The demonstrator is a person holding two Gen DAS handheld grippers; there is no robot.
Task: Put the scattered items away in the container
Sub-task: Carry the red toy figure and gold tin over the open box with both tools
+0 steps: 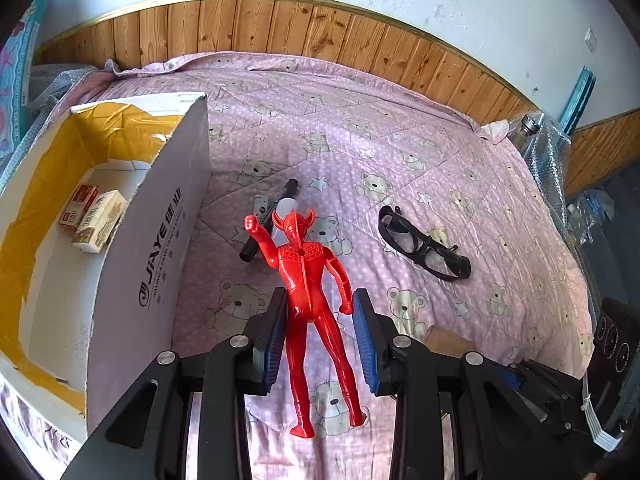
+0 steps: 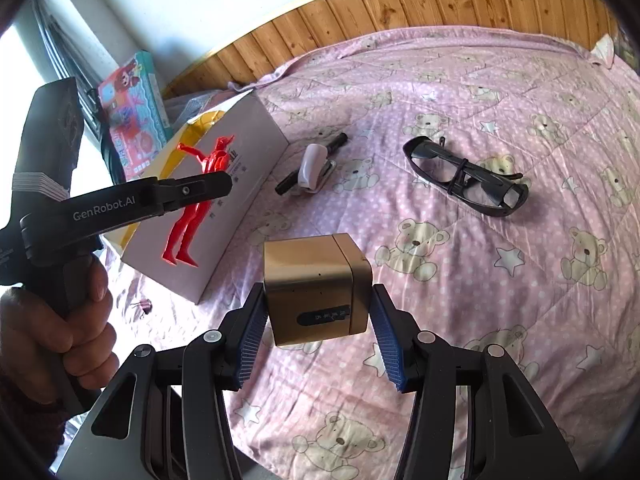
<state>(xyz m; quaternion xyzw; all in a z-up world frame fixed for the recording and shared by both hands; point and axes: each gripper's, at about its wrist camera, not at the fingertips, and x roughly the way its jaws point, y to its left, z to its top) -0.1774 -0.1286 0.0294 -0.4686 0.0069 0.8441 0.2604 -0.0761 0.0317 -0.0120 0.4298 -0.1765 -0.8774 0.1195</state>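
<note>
red figure (image 1: 307, 296) up off the quilt (image 1: 400, 168), glossy moulded plastic, horned head, one fist raised, held at the hips by the left gripper (image 1: 320, 312), its blue ribbed pads closed on it. it hangs beside the white cardboard box (image 1: 160, 248), which has two small packets inside. the right gripper (image 2: 318, 324) sits partly open around a gold cube (image 2: 312, 284), smooth metallic faces, rounded corners; contact with the pads i cannot tell. black glasses (image 2: 466, 176) and a black pen (image 2: 312, 162) lie on the padded pink bear-print quilt.
</note>
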